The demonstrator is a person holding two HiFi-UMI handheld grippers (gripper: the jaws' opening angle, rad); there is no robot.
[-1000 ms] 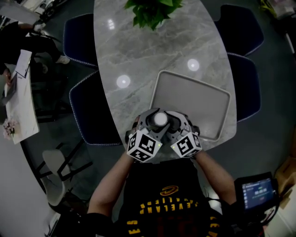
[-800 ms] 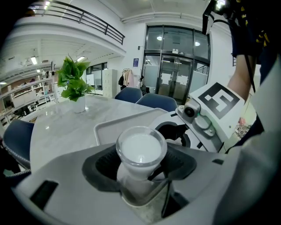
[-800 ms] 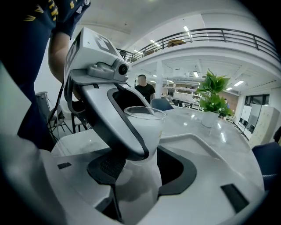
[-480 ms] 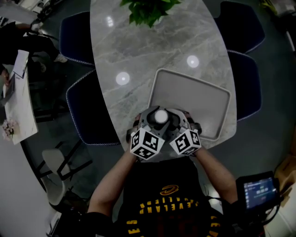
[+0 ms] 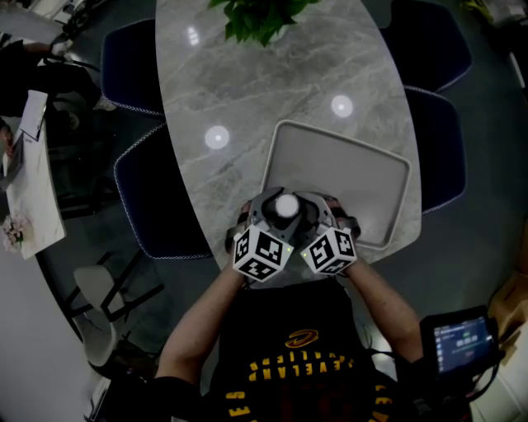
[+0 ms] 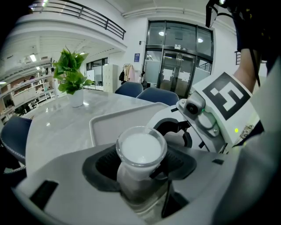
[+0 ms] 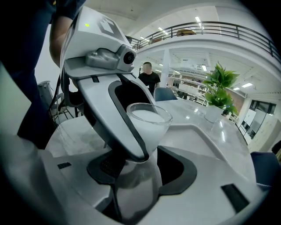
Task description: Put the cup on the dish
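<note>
A clear cup (image 5: 285, 206) with a white inside is held upright over the near edge of the grey marble table (image 5: 239, 99). Both grippers meet around it. My left gripper (image 5: 276, 216) comes in from the lower left, and its dark pads close round the cup (image 6: 140, 149). My right gripper (image 5: 301, 216) comes from the lower right, with the cup's lower body (image 7: 149, 121) wedged between its jaws. The left gripper's jaw lies against the cup's side in the right gripper view. The dish is a pale rectangular tray (image 5: 346, 177), just beyond the cup and to its right.
A potted green plant (image 5: 260, 21) stands at the table's far end. Dark blue chairs (image 5: 153, 194) ring the table on both sides. A small lit screen (image 5: 458, 342) hangs at my lower right. A person (image 7: 149, 77) stands in the distance.
The two grippers and the cup stay locked together in the same spot. Only the head view drifts a little, so the table slides slightly left.
</note>
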